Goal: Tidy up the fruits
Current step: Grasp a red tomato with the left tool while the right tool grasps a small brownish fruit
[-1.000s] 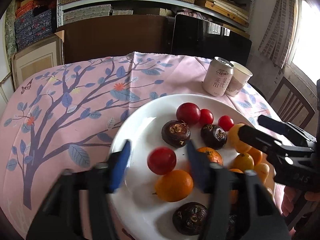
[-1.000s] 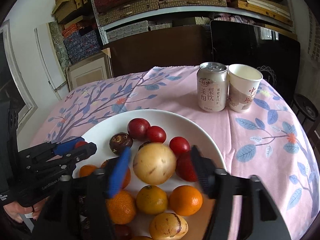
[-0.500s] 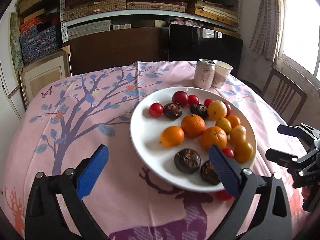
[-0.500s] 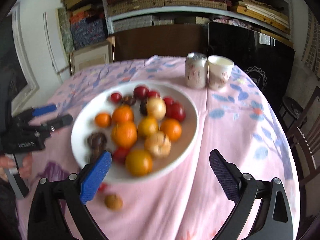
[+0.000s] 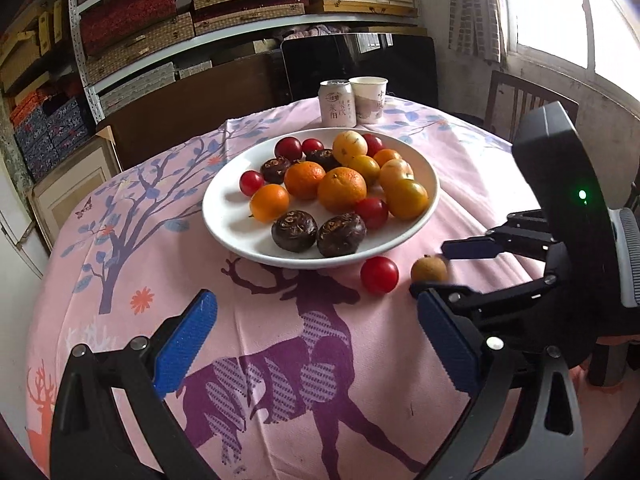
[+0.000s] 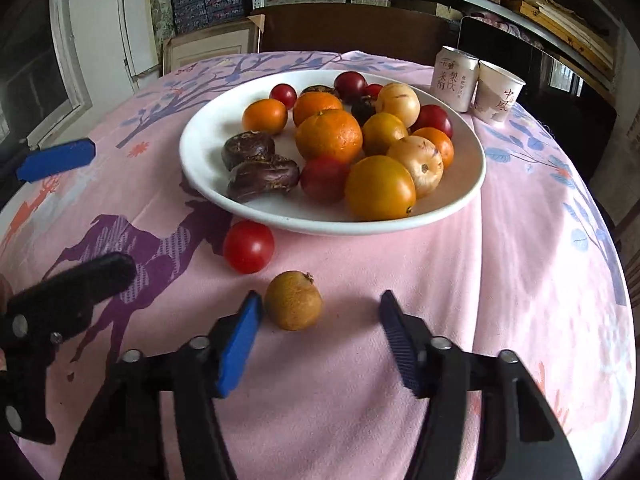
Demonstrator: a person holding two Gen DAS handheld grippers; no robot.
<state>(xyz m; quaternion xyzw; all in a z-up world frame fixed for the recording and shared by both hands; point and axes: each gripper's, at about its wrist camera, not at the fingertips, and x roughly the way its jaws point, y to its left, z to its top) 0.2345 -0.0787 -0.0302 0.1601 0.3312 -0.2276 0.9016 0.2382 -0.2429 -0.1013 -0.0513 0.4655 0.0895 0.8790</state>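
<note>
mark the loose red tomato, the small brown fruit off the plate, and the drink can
loose red tomato (image 6: 248,246), right wrist view, centre of its skin.
small brown fruit (image 6: 293,300), right wrist view, middle of its body.
drink can (image 5: 337,103), left wrist view, printed side.

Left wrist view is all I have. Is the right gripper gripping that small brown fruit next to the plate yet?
Observer: Not yet. The right gripper has just been closing with the brown fruit between its jaws, but the right wrist view shows a gap on one side.
Operator: Which side?
Observer: The fruit sits close by the blue pad; the other pad stands well clear of it.
Operator: Tomato in the way?
Observer: No. The red tomato lies beyond the fingertips, toward the plate.
</note>
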